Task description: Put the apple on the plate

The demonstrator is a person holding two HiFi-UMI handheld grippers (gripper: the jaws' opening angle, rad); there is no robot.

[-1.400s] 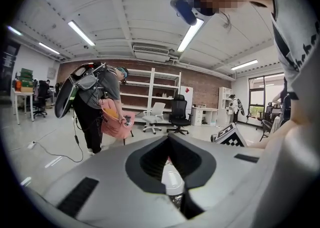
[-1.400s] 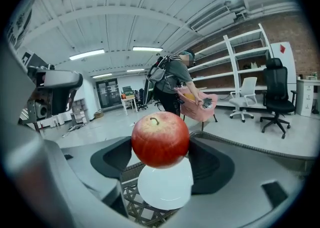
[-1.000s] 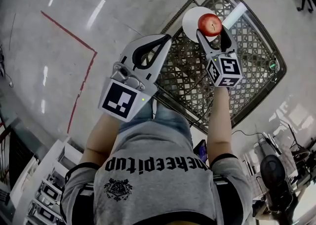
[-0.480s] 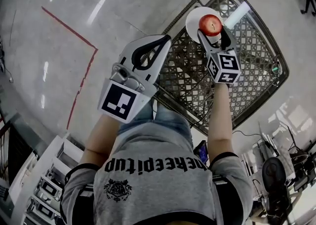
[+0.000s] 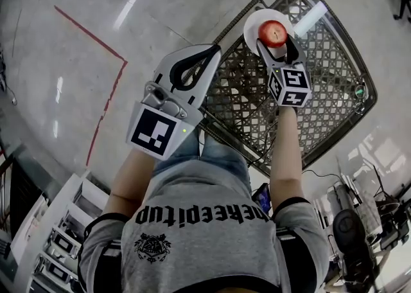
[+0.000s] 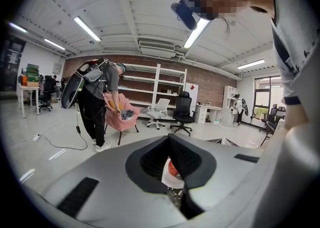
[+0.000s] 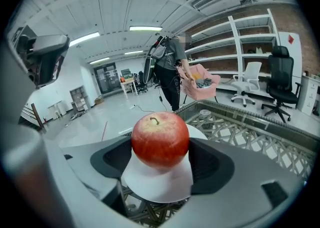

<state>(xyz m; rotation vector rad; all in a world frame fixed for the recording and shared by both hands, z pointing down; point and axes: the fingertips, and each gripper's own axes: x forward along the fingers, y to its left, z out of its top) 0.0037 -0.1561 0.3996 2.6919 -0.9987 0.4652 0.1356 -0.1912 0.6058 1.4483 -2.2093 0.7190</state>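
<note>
Right claw [image 5: 278,42] grips apple [image 5: 273,32], seemingly above plate [image 5: 253,23].

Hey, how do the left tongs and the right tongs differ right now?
The right tongs are closed on the red apple, while the left tongs are closed on nothing. The right tongs reach over the white plate on the lattice table, while the left tongs sit back near the table's edge. Both point forward, toward the table.
</note>
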